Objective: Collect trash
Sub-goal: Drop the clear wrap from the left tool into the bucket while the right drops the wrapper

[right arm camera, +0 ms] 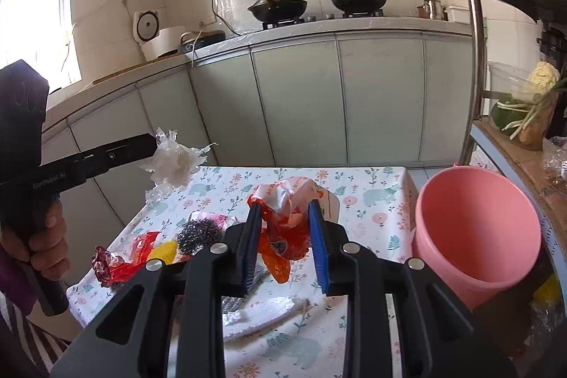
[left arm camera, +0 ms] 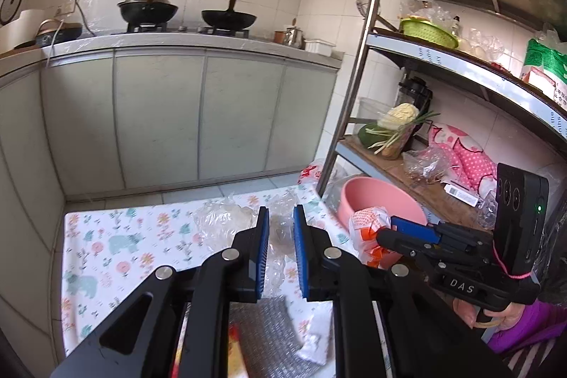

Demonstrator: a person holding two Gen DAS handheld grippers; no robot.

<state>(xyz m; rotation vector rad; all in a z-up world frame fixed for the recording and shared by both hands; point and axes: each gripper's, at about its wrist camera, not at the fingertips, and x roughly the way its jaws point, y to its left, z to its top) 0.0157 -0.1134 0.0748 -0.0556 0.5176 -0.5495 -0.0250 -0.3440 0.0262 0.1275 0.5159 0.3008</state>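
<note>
My left gripper [left arm camera: 281,215] is shut on a crumpled clear plastic wrap [left arm camera: 280,232]. In the right wrist view that wrap [right arm camera: 173,162] hangs off the left gripper [right arm camera: 154,144], in the air past the table's left corner. An orange and white plastic bag [right arm camera: 283,225] is pinched in my right gripper [right arm camera: 283,211], lifted above the floral tablecloth [right arm camera: 354,186]. The left wrist view shows the same bag [left arm camera: 366,229] at the right gripper [left arm camera: 384,231], just in front of the pink bucket [left arm camera: 375,197]. The bucket [right arm camera: 475,229] stands empty at the table's right side.
More trash lies on the table: a red wrapper [right arm camera: 120,261], a yellow piece [right arm camera: 163,250], a dark scourer [right arm camera: 198,236], white foam [right arm camera: 262,314] and bubble wrap [left arm camera: 265,325]. A metal shelf rack [left arm camera: 354,77] with vegetables stands right. Cabinets [left arm camera: 198,116] and a stove counter lie beyond.
</note>
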